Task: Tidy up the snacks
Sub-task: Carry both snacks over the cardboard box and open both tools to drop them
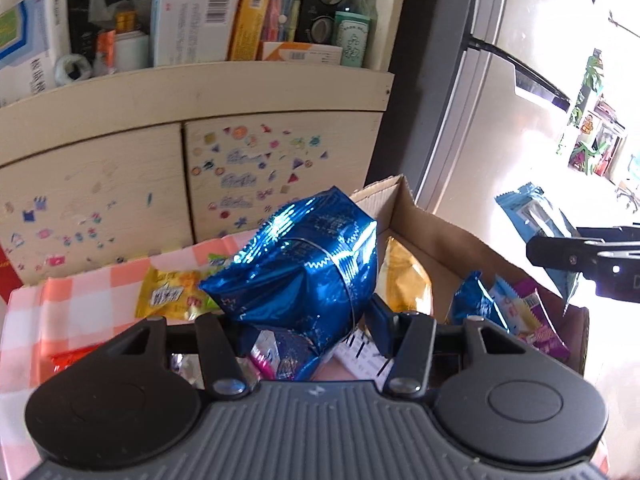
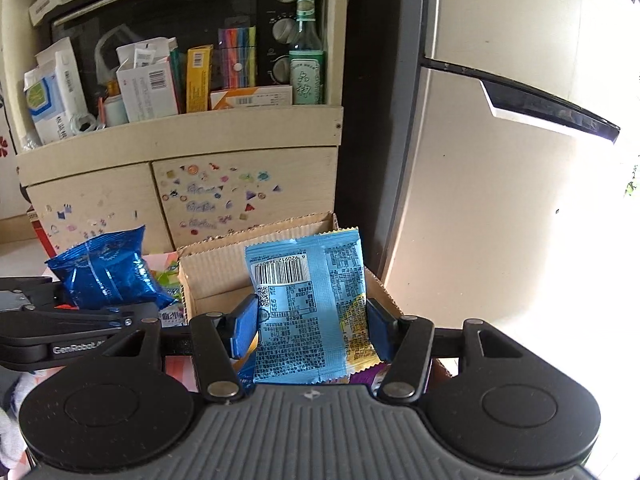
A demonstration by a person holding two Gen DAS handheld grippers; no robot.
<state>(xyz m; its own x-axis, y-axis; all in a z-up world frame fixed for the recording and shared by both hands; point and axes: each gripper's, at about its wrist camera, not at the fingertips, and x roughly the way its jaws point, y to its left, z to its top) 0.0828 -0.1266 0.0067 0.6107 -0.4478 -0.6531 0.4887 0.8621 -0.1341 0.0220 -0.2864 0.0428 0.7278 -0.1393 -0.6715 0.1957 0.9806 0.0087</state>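
Observation:
My left gripper (image 1: 308, 328) is shut on a shiny dark blue snack bag (image 1: 304, 264) and holds it above the checked cloth, just left of the cardboard box (image 1: 440, 232). The same bag shows at the left of the right wrist view (image 2: 104, 276). My right gripper (image 2: 312, 328) is shut on a light blue snack packet (image 2: 308, 304), barcode side toward the camera, held upright over the cardboard box (image 2: 216, 268). That packet and gripper show at the right of the left wrist view (image 1: 536, 216). Inside the box lie a yellow bag (image 1: 404, 276) and several small packets (image 1: 512, 312).
A pink and white checked cloth (image 1: 80, 300) holds a yellow snack packet (image 1: 172, 292) and a red one (image 1: 68, 360). Behind stands a cream cabinet with stickers (image 1: 260, 168) and a cluttered shelf (image 1: 192, 80). A fridge (image 2: 500, 200) stands to the right.

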